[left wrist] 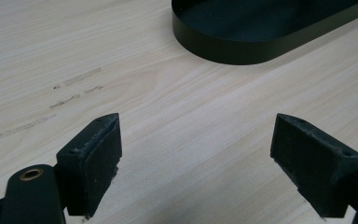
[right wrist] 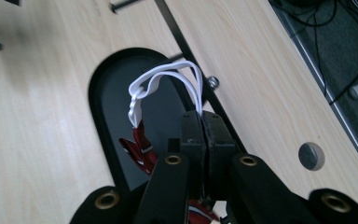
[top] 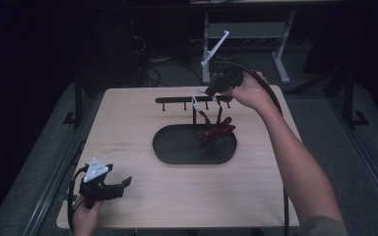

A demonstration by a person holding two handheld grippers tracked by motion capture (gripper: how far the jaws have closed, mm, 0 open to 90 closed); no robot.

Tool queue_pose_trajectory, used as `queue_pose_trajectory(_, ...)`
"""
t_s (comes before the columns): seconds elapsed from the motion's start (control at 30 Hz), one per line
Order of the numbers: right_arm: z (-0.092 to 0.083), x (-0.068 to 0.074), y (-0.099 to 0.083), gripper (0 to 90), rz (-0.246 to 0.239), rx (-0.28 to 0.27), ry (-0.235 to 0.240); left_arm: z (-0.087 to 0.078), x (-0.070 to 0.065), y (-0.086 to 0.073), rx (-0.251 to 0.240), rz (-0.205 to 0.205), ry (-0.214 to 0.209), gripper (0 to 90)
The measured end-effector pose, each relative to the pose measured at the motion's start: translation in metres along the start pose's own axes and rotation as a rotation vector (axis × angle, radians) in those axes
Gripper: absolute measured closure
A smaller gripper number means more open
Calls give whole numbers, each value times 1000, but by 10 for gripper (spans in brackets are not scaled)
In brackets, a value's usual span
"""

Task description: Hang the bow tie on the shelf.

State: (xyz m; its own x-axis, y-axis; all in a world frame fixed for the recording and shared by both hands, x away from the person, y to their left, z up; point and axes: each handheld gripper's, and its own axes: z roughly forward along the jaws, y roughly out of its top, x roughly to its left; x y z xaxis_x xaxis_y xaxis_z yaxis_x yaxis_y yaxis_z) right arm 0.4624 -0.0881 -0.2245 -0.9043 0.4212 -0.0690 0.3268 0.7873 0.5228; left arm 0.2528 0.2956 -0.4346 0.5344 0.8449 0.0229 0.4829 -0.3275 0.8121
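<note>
A red strap-like item [top: 216,129] with a white loop [top: 196,101] hangs over the black oval tray [top: 177,152], its lower end resting in the tray. My right gripper [top: 203,94] is shut on the white loop [right wrist: 163,77], close to the black hook rack bar [top: 177,100] that stands on a post above the tray. In the right gripper view the jaws [right wrist: 201,116] are pressed together on the loop's cords, with the red item [right wrist: 137,149] below. My left gripper [top: 125,184] stands open and empty at the table's front left, jaws [left wrist: 198,135] wide apart above bare wood.
The tray's wall [left wrist: 242,46] lies ahead of the left gripper. A round hole [right wrist: 311,156] is in the tabletop near the right edge. Cables [top: 152,64] and a desk frame [top: 280,54] sit on the floor beyond the table.
</note>
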Motion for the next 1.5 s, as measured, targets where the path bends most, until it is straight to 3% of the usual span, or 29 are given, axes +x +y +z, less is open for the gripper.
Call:
queue_pose_trajectory(0.37, 22, -10, -11, 875, 39, 45, -13, 1, -2, 1, 0, 5, -1, 161)
queue_pose_trajectory(0.83, 35, -14, -18, 865, 59, 73, -4, 0, -2, 1, 5, 10, -5, 161)
queue_pose_trajectory(1.5, 38, -13, -26, 776, 72, 70, 14, -2, -3, 0, 18, 19, -1, 161)
